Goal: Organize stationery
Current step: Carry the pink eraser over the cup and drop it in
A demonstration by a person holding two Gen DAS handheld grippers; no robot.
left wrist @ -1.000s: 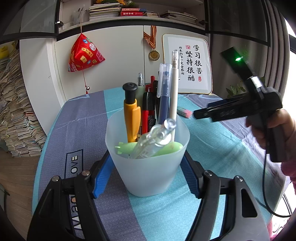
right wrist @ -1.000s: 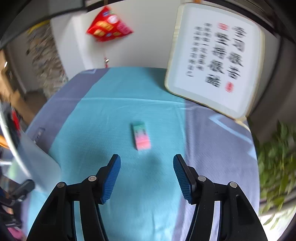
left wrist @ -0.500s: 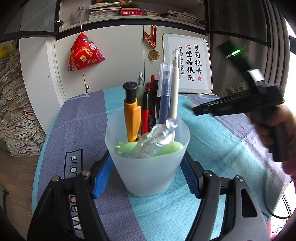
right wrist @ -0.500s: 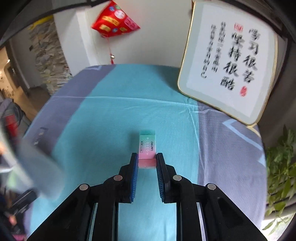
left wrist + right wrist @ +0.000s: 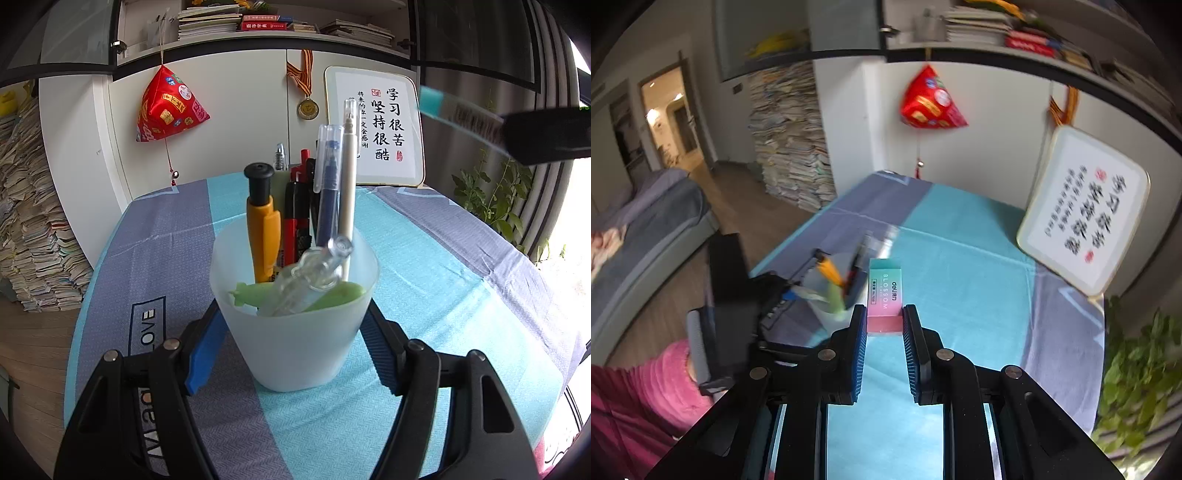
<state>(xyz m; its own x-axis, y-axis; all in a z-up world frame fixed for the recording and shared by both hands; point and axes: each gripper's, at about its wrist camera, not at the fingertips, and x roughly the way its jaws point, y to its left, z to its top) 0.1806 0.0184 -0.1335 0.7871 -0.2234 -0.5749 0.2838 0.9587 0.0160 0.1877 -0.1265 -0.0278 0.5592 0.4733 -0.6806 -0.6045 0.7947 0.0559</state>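
A frosted white cup (image 5: pixel 295 325) stands on the striped tablecloth (image 5: pixel 443 280), and my left gripper (image 5: pixel 291 343) is shut on its sides. Inside it are an orange pen (image 5: pixel 263 229), red and blue pens, a white pen, a green piece and a clear item. My right gripper (image 5: pixel 884 321) is shut on the pink end of a green-to-pink eraser (image 5: pixel 884 291), held in the air above the table. The cup (image 5: pixel 827 314) shows just left of the eraser, lower down. From the left wrist view the eraser's teal end (image 5: pixel 430 99) appears blurred at the upper right.
A framed calligraphy board (image 5: pixel 376 125) leans on the cabinet at the table's far edge. A leafy plant (image 5: pixel 491 192) stands at the right side. Stacks of papers (image 5: pixel 790 140) rise on the floor to the left. A pink sleeve (image 5: pixel 646 398) holds the left gripper.
The right gripper closed on the eraser lying on the cloth, lifted it off the table and swung left toward the cup. The left gripper and cup stayed put.
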